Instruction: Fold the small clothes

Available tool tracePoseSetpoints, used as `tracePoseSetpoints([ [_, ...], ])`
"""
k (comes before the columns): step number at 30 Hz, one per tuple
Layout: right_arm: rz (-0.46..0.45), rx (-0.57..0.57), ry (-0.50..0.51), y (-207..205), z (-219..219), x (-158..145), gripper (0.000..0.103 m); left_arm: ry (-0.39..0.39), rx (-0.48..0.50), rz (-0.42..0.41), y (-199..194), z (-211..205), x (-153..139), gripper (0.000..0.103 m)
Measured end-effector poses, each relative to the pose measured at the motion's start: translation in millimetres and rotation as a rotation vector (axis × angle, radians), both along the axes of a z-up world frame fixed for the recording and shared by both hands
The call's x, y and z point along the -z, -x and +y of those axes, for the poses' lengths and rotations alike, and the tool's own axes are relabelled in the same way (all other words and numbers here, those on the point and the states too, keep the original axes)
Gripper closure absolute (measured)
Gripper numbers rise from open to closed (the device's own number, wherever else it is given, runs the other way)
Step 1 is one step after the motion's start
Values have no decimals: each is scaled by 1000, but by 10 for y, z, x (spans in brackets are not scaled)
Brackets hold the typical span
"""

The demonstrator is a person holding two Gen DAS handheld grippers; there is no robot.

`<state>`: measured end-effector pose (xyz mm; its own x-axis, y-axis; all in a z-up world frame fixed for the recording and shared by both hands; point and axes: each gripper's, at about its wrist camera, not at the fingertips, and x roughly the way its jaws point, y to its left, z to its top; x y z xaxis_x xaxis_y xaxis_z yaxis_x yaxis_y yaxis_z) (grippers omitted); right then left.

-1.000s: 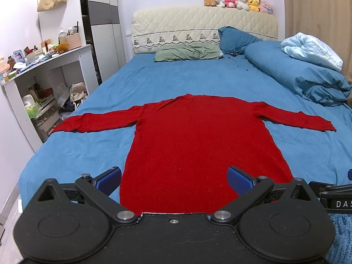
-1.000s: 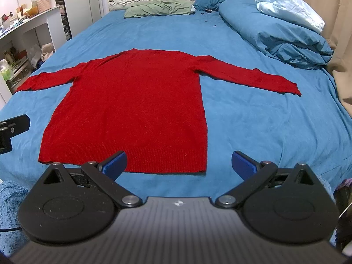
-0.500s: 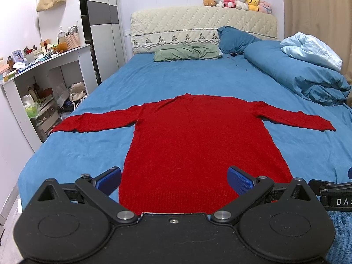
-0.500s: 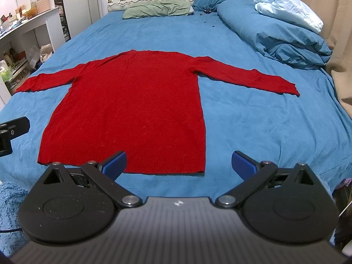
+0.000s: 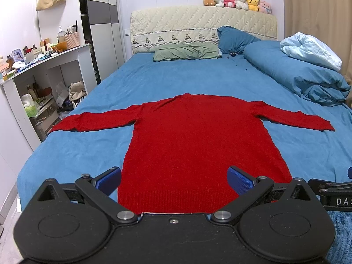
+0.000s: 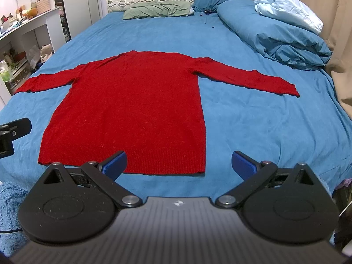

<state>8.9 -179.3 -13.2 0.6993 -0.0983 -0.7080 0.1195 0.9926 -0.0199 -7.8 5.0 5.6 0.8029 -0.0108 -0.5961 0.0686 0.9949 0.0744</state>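
Observation:
A red long-sleeved sweater [image 5: 198,140] [image 6: 132,110] lies flat on the blue bed [image 5: 187,79] [image 6: 253,121], sleeves spread to both sides, hem toward me. My left gripper [image 5: 175,177] hovers open above the hem, blue pads wide apart, nothing between them. My right gripper [image 6: 179,165] is open too, held above the hem's right corner, empty. In the right wrist view, part of the left gripper [image 6: 12,132] shows at the left edge; in the left wrist view, part of the right gripper [image 5: 332,194] shows at the right edge.
A rolled blue duvet [image 5: 303,77] with a pale blue blanket [image 5: 312,49] lies along the bed's right side. Pillows [image 5: 187,51] and a headboard with plush toys [image 5: 237,0] are at the far end. A cluttered white shelf desk [image 5: 44,70] stands left of the bed.
Both grippers have crept slightly forward and the view shifts a little; the sweater lies unmoved and both grippers stay open.

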Motion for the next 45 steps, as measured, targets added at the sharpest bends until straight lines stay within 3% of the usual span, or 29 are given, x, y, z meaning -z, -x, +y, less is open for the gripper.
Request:
tracePoseSetpoints([
  [37, -8, -9, 4, 0, 37, -46, 0, 1, -16, 7, -12, -10, -11, 0],
  [45, -33, -7, -24, -109, -68, -125, 0, 16, -21, -26, -127, -100, -201, 0],
])
